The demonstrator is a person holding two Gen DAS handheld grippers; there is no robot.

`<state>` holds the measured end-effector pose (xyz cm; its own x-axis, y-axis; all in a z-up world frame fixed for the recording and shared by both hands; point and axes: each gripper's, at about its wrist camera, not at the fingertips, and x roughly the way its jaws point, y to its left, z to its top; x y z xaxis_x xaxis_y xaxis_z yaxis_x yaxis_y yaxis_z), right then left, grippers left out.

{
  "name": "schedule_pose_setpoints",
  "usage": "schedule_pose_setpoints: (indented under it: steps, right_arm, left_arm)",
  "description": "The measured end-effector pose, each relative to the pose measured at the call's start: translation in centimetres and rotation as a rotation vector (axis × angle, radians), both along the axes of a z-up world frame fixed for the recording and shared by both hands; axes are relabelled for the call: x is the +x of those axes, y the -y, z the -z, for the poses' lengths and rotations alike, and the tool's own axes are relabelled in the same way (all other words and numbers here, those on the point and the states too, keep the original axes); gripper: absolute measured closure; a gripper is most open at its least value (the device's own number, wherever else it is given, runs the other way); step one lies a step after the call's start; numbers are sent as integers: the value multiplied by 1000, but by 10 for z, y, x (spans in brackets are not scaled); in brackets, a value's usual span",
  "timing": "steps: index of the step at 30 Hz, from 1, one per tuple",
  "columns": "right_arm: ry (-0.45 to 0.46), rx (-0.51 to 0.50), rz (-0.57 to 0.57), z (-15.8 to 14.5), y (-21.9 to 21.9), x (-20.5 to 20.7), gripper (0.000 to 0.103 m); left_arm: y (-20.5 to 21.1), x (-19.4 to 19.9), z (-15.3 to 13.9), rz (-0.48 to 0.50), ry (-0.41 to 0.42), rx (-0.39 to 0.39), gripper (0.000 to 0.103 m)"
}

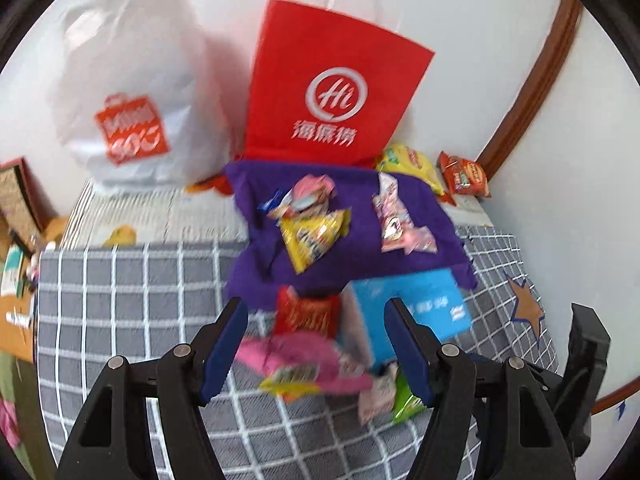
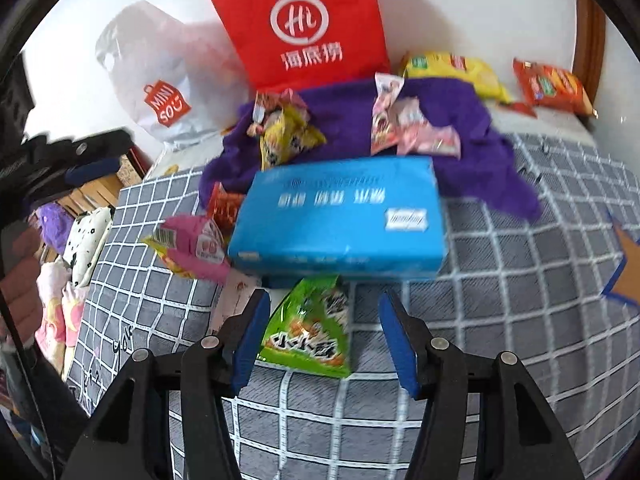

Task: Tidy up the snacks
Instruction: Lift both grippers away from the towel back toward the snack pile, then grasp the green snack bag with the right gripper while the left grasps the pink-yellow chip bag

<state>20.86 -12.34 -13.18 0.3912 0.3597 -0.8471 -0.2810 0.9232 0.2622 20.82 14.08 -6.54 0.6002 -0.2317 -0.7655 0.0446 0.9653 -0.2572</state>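
I've got both claws open w/ nothing gripped: left gripper over the pink snack pack on the checked bedspread, right gripper straddling the green snack pack just below the blue box.

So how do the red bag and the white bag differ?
The red bag is stiff, flat-sided paper with a white circle logo; the white bag is soft, crumpled plastic with an orange logo. The red bag has thin loop handles; none show on the white bag. Both stand against the wall.
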Motion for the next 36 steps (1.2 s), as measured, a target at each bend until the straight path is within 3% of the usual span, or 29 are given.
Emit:
schedule_pose_setpoints:
  steps: [4,11,16,22,26,36]
  right_arm:
    - [-48,6,-7,16,-14,-1,41]
    - [-86,-19,20,45,-30,10,41]
    - [-84,13,25,51,-25,9,53]
    - [-37,3,21,39,-1,-3,55]
    - [-18,-11,40,35,20,-8,55]
    - [-27,-30,64,43,45,-6,56]
  left_arm:
    - [-20,-19,9,-38,-7,-29,34]
    - [-40,-38,24,-80,-34,-55,34]
    - [-31,-38,40,-61,-66,-66,34]
    - [-11,-26,52,-26,-83,-69,34]
    - [3,-10,55,-17,-94,-33,27]
    - [27,29,94,-22,-239,-17,27]
